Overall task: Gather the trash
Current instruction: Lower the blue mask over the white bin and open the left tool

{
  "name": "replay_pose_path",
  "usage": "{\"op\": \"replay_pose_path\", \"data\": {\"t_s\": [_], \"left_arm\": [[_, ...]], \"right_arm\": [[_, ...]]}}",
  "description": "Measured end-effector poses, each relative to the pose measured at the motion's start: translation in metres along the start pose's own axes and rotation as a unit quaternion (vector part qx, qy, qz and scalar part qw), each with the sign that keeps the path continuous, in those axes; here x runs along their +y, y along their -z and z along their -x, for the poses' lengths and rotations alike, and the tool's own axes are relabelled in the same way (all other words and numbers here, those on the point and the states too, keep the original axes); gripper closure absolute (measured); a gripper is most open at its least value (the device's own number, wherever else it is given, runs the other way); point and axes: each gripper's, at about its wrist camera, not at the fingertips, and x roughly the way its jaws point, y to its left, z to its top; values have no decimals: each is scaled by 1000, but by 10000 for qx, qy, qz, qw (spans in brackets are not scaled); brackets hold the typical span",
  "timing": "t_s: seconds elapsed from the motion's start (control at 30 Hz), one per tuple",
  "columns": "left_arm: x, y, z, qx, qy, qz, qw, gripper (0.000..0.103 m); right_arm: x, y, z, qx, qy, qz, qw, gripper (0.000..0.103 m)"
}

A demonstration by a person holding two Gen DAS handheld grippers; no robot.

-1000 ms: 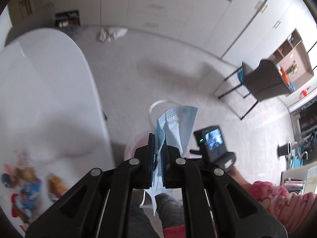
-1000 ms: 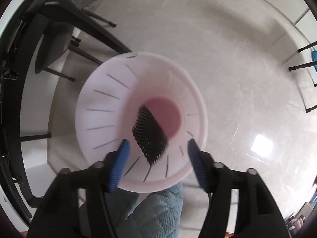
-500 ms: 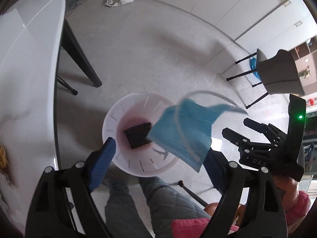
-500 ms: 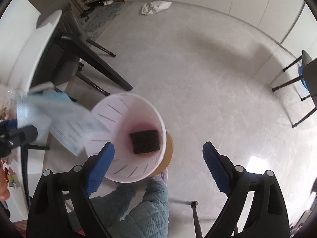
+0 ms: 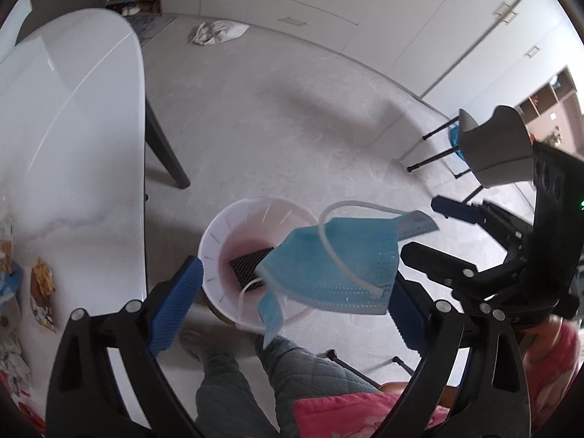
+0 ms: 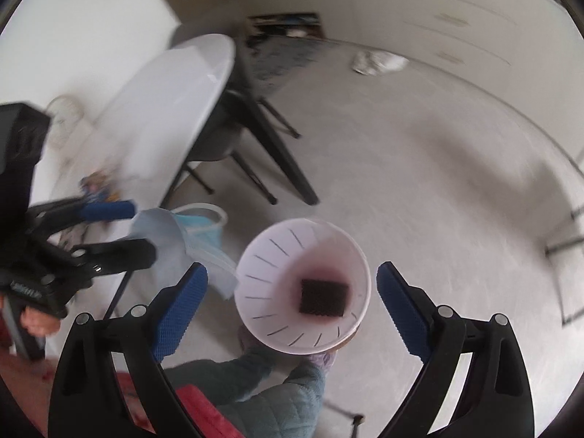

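Left wrist view: left gripper [image 5: 292, 303] with fingers spread wide, nothing between them; blue face mask [image 5: 339, 270] loose in the air in front of them, over the near right part of the white bin [image 5: 219, 230], ear loops trailing; only this view shows the mask's full outline and the wrappers [image 5: 42, 292] at the near edge of the white table [image 5: 73, 127]. Right gripper [image 5: 449, 233] seen from the side at right, also spread.

Right wrist view: right gripper [image 6: 288, 303] fingers apart, empty, framing the bin [image 6: 262, 255] from above; this view alone shows the black ribbed pad [image 6: 323, 297] whole on the bin's pink bottom, whereas the mask partly covers it in the left view. Mask [image 6: 182, 241] here appears left of the bin rim, possibly touching it; motion blur prevents certainty.

Surroundings: grey chair [image 5: 492, 146] at right; crumpled cloth [image 5: 215, 33] on floor by cabinets; person's quilted legs [image 5: 255, 383] just below the bin.
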Motion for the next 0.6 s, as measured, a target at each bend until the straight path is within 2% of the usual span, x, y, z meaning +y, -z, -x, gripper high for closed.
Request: {"op": "replay_pose_path", "data": {"t_s": [0.17,0.27,0.33,0.37,0.43,0.5,0.6], "left_arm": [[-8,-3,6,20,175,-213,9996,13],[-13,-3,5,30,166,-320,9993,13],[-17,-2,3,64,185,-358,9992,13],[-20,-2,2,84,194,-374,9991,13],[-22,-1,-1,105,199,-408,9989,13],[-24,0,-2,103,207,-446,9987,13],[-23,0,-2,79,202,-460,9987,13]], "right_arm": [[0,-6,10,-37,-365,621,9974,10],[4,-9,13,43,-657,919,9936,31],[6,-11,11,128,-815,1009,9915,52],[8,-11,9,186,-905,1066,9900,59],[14,-7,4,333,-1052,1178,9869,89],[17,-6,-2,396,-1082,1211,9859,98],[12,-5,-12,444,-1024,1093,9877,102]]}}
